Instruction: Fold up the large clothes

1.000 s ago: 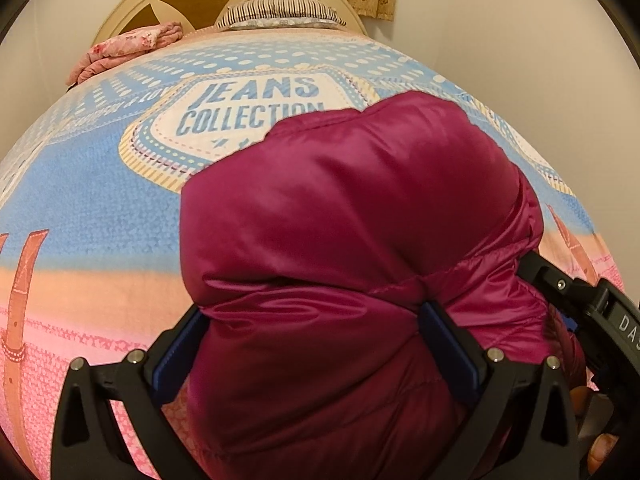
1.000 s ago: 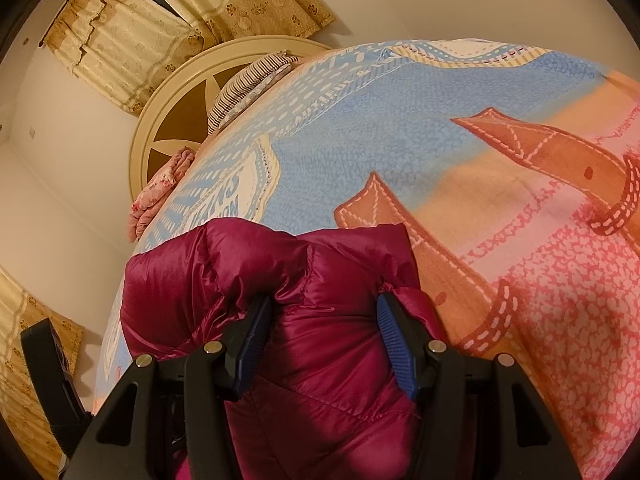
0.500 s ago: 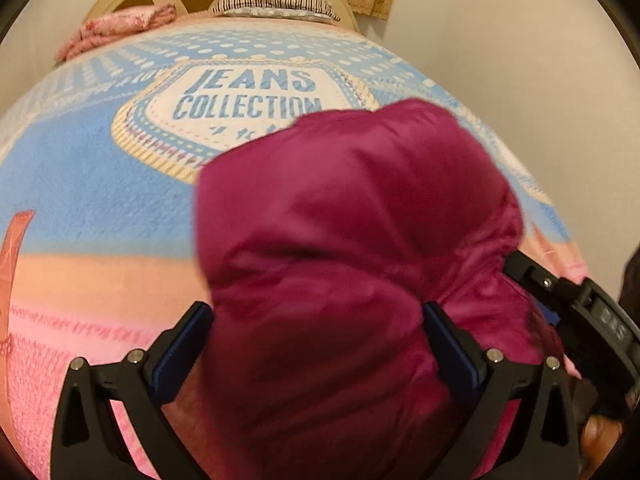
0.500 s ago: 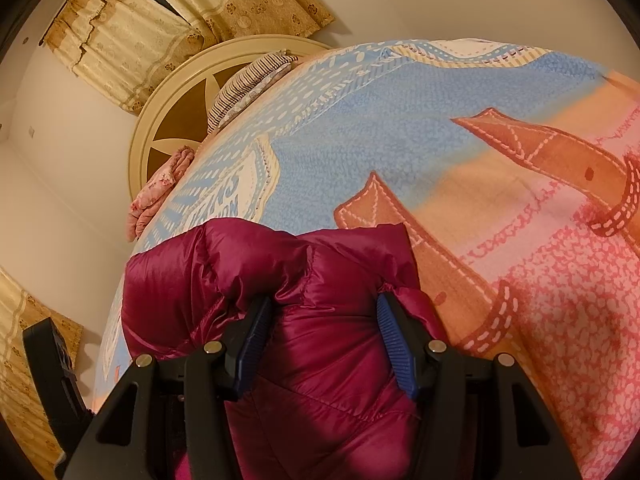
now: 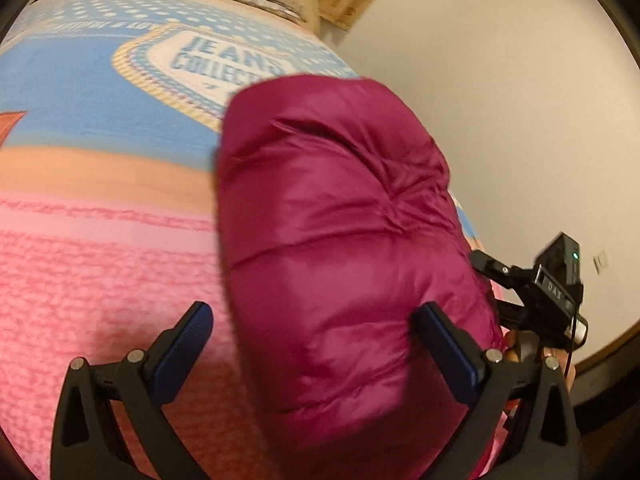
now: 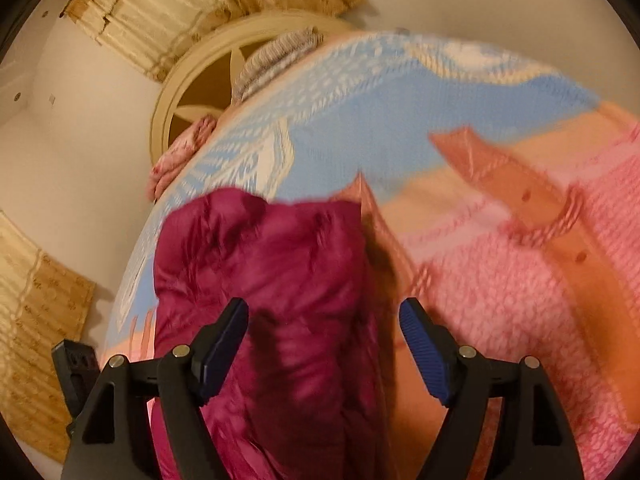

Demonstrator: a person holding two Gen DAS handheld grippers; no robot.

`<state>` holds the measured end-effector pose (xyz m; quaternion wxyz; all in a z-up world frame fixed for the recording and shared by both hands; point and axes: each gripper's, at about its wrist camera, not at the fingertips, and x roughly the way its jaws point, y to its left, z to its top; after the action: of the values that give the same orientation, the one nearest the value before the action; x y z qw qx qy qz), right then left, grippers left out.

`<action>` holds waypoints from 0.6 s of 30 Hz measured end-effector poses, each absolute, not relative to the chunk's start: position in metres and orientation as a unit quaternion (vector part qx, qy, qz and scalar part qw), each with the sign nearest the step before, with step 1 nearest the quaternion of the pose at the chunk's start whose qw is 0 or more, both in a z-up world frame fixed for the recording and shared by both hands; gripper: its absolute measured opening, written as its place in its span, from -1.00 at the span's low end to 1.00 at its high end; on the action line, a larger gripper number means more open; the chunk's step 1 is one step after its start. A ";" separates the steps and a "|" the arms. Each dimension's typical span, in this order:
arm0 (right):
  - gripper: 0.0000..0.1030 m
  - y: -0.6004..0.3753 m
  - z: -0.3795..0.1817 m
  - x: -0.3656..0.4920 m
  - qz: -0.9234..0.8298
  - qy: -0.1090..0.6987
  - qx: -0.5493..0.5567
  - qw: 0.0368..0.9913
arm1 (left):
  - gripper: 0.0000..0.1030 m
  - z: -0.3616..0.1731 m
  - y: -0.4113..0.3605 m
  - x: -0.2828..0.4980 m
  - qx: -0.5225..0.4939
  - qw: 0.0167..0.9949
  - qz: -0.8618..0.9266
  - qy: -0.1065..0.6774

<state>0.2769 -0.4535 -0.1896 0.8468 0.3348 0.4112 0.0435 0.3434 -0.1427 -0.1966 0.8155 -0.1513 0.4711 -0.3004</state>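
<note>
Folded magenta puffer jacket (image 5: 344,248) lies near the bedspread's (image 5: 100,248) wall-side edge; left gripper (image 5: 316,340) and right gripper (image 6: 324,336) spread wide, holding nothing; next, withdraw or press flat

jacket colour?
Magenta, shiny quilted puffer jacket; clearest in the left wrist view.

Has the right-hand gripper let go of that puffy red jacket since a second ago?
Yes. The right gripper has opened: its pads no longer pinch the jacket and have drawn apart, the right one now over the blanket.
</note>
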 end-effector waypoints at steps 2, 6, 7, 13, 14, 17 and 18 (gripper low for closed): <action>0.52 -0.453 -0.201 0.279 0.062 0.420 0.354 0.834 | 1.00 -0.198 -0.145 0.346 -0.151 0.816 -0.302 0.469; 0.33 -0.447 -0.209 0.277 0.099 0.417 0.360 0.829 | 0.93 -0.199 -0.145 0.347 -0.154 0.814 -0.309 0.466; 0.26 -0.445 -0.212 0.278 0.117 0.421 0.372 0.819 | 0.78 -0.198 -0.147 0.346 -0.155 0.808 -0.326 0.465; -0.28 -0.430 -0.207 0.266 0.139 0.417 0.362 0.822 | 0.18 -0.175 -0.156 0.324 -0.105 0.833 -0.319 0.440; -0.33 -0.428 -0.203 0.262 0.139 0.414 0.360 0.824 | 0.07 -0.170 -0.153 0.320 -0.106 0.835 -0.317 0.438; -0.39 -0.411 -0.191 0.250 0.141 0.410 0.350 0.831 | -0.11 -0.154 -0.142 0.306 -0.093 0.846 -0.303 0.429; -0.41 -0.403 -0.188 0.248 0.144 0.409 0.349 0.831 | -0.15 -0.150 -0.138 0.301 -0.089 0.850 -0.297 0.426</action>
<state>0.2476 -0.4033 -0.1882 0.8309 0.3488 0.4089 0.1441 0.3015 -0.1382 -0.1505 0.8496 -0.0887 0.4264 -0.2974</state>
